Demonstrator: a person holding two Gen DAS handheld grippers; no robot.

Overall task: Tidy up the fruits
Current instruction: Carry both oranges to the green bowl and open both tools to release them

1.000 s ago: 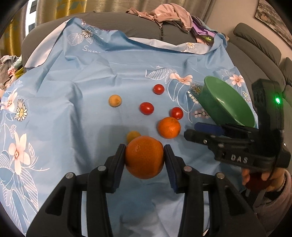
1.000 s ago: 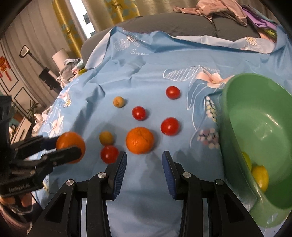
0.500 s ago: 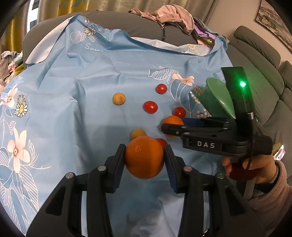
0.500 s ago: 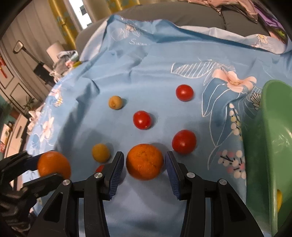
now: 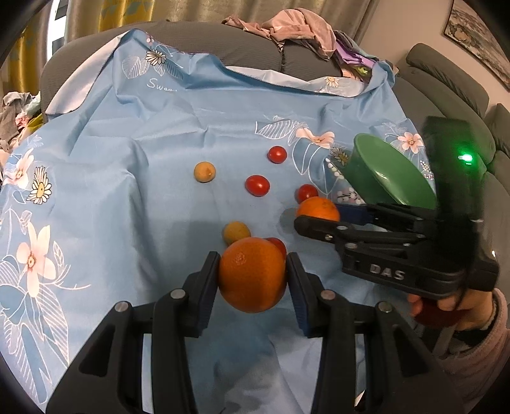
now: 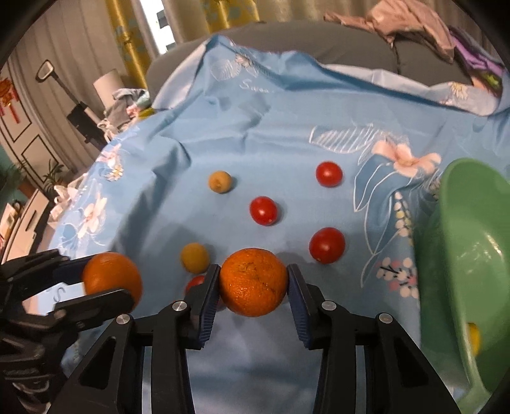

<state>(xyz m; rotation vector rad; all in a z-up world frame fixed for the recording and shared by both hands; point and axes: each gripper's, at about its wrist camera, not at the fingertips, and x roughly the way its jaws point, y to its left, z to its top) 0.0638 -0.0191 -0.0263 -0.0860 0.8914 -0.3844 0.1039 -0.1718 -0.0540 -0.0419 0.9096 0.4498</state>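
Observation:
My left gripper point(image 5: 253, 274) is shut on a big orange point(image 5: 251, 277), held above the blue flowered cloth point(image 5: 127, 191). A second orange point(image 6: 253, 281) sits between the pads of my right gripper point(image 6: 253, 283), whose jaws are closing and touch both its sides. In the left wrist view that right gripper point(image 5: 315, 216) reaches in from the right. Several cherry tomatoes point(image 6: 263, 210) and two small yellow fruits point(image 6: 219, 181) lie scattered on the cloth. The green bowl point(image 6: 462, 254) stands tilted at the right, a yellow fruit point(image 6: 473, 337) inside.
The cloth covers a grey sofa point(image 5: 255, 54) with a heap of clothes point(image 5: 293, 28) on its back. A person's hand and pink sleeve point(image 5: 471, 312) hold the right gripper. Curtains and a floor lamp point(image 6: 108, 86) stand at the left.
My right gripper moved forward over the cloth to the second orange and its jaws came in round it. The left gripper kept still with its orange.

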